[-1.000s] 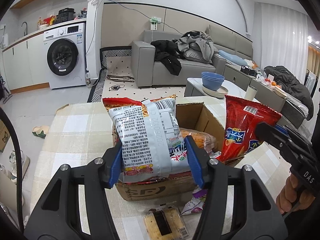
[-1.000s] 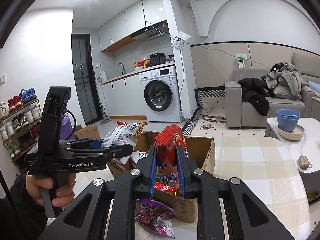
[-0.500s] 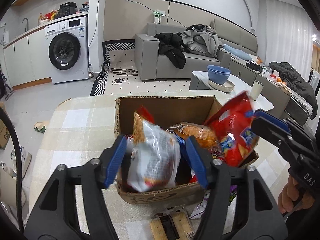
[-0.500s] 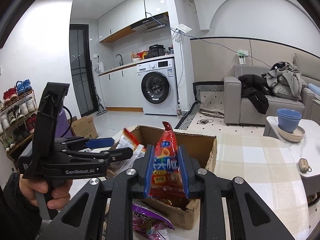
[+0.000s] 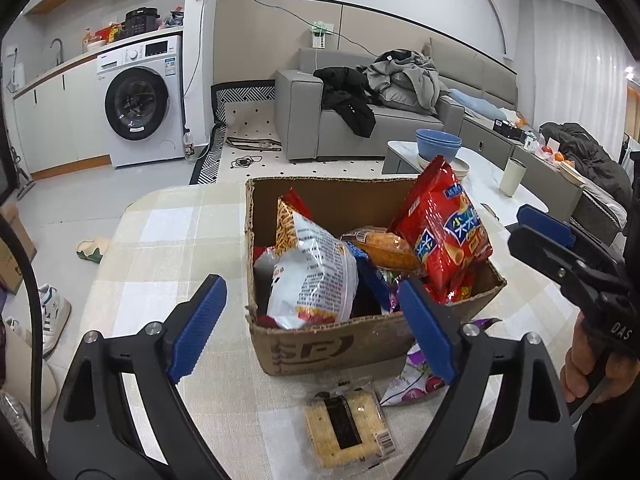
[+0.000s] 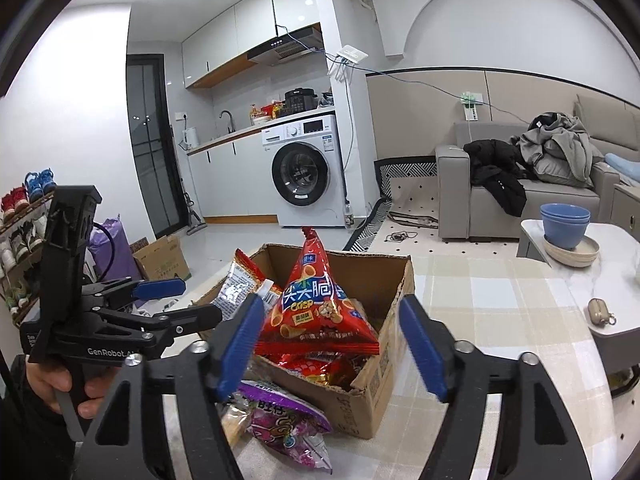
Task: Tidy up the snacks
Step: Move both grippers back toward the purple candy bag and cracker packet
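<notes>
An open cardboard box (image 5: 320,344) stands on the checked tablecloth with several snack bags in it. A white-and-orange bag (image 5: 312,276) lies at its near left, in front of my left gripper (image 5: 310,282). Its jaws are opening and the pads are clear of the bag. A red crisp bag (image 6: 320,304) stands upright in the box (image 6: 360,404) between the fingers of my right gripper (image 6: 328,302), whose jaws are also opening and not pressing it. A purple bag (image 6: 284,424) and a cracker pack (image 5: 346,428) lie on the table in front of the box.
A low white table (image 6: 612,240) with stacked blue bowls (image 6: 564,224) stands at the right, with a small earbud case (image 6: 600,312) on its near end. Behind are a grey sofa (image 5: 344,128) and a washing machine (image 5: 140,100).
Both bags went down into the box. The left jaws opened off the white bag and the right jaws opened off the red bag, which now stands on its own.
</notes>
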`<state>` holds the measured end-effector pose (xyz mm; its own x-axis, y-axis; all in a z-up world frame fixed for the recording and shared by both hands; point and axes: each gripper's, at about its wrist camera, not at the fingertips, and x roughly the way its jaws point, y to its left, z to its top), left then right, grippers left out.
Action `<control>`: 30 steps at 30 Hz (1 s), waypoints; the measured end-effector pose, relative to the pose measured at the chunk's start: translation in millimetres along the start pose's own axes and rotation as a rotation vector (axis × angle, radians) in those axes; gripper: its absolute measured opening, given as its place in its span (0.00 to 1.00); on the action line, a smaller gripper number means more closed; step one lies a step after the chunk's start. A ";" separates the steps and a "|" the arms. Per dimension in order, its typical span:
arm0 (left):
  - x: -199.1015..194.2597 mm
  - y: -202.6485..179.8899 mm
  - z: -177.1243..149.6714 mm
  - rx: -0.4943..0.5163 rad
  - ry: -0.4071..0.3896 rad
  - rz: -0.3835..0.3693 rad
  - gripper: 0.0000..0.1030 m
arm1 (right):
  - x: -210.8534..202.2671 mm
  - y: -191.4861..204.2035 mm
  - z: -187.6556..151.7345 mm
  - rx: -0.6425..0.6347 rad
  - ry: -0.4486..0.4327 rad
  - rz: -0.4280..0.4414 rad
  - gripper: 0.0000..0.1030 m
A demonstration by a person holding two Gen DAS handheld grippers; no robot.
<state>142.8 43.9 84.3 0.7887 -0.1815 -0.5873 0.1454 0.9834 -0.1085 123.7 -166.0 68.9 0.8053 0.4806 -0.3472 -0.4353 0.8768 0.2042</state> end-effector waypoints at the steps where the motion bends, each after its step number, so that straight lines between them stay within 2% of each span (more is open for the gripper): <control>1: -1.7 0.0 -2.8 -0.002 -0.002 0.001 0.86 | -1.7 -1.2 -1.3 0.006 -0.003 0.003 0.84; 4: -6.5 -2.6 -14.5 -0.012 -0.005 -0.002 0.86 | -8.8 -3.5 -6.9 0.023 -0.008 -0.007 0.99; 6: -10.5 -2.7 -23.9 -0.010 -0.005 0.004 0.90 | -12.6 -3.1 -10.7 0.026 -0.006 -0.008 0.99; 7: -12.6 -2.7 -26.3 -0.008 -0.006 0.010 0.98 | -15.0 -2.3 -12.7 0.025 -0.008 -0.014 0.99; 8: -15.8 -3.4 -29.5 -0.008 -0.017 0.015 0.99 | -17.5 -1.4 -14.6 0.023 -0.009 -0.021 0.99; 10: -22.1 -5.2 -36.1 -0.002 -0.042 0.016 0.99 | -21.5 0.0 -17.7 0.022 -0.008 -0.025 0.99; 14: -28.5 -9.8 -46.3 -0.004 -0.042 0.027 0.99 | -25.9 4.3 -20.2 0.015 0.000 -0.025 0.99; 30: -38.1 -2.8 -74.5 -0.018 0.008 0.059 0.99 | -16.4 16.4 -32.3 0.018 0.101 -0.080 0.99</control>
<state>67.9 48.1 47.2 0.7910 -0.1231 -0.5993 0.0878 0.9923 -0.0879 90.3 -159.1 48.4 0.7918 0.4090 -0.4536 -0.3636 0.9124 0.1880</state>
